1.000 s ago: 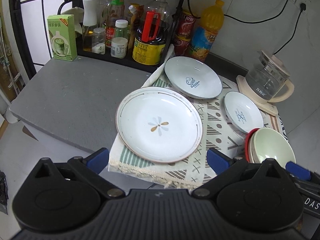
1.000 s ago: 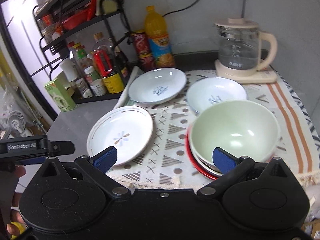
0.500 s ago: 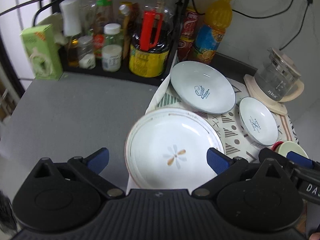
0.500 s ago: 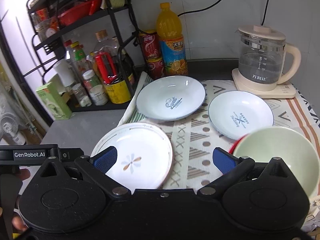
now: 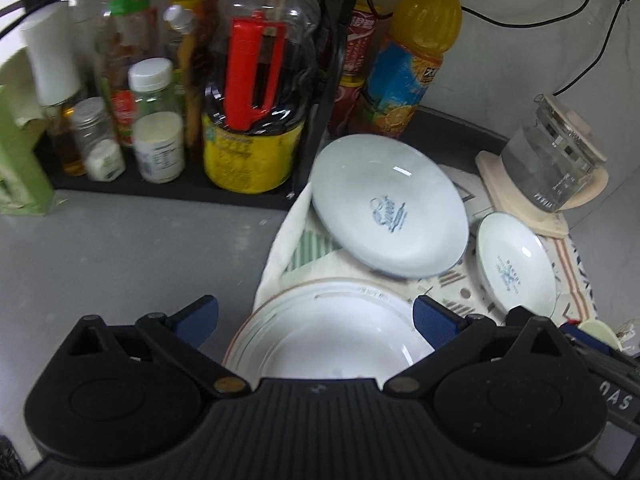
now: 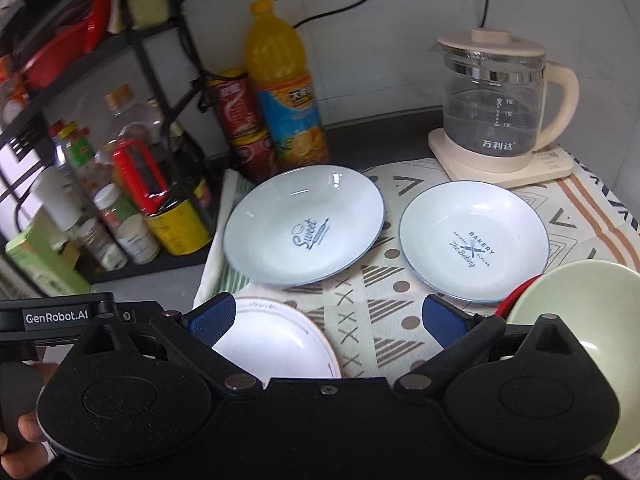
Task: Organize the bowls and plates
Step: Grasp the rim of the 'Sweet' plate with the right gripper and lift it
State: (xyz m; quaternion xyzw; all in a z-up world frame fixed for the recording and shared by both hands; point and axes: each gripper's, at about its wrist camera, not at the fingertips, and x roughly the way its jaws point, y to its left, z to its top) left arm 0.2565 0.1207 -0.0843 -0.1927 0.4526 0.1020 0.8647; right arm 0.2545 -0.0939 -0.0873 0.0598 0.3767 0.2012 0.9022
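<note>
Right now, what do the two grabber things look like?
Both are black plastic with two round discs, ribbed in the middle on the left one. The left gripper and right gripper each have two fingers tipped with blue pads. A white "GenRobot.AI" label sits on the left one's side. A bare hand shows, no sleeve.

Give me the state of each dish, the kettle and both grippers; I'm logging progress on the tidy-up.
Gold-rimmed plate: flat on cloth, ungrasped.
"Sweet" plate: empty, not stacked.
"Bakery" plate: empty, not stacked.
Green bowl: upright, nested over a red dish.
Glass kettle: lid on, on base.
Left gripper: fingers open.
Right gripper: fingers open.
</note>
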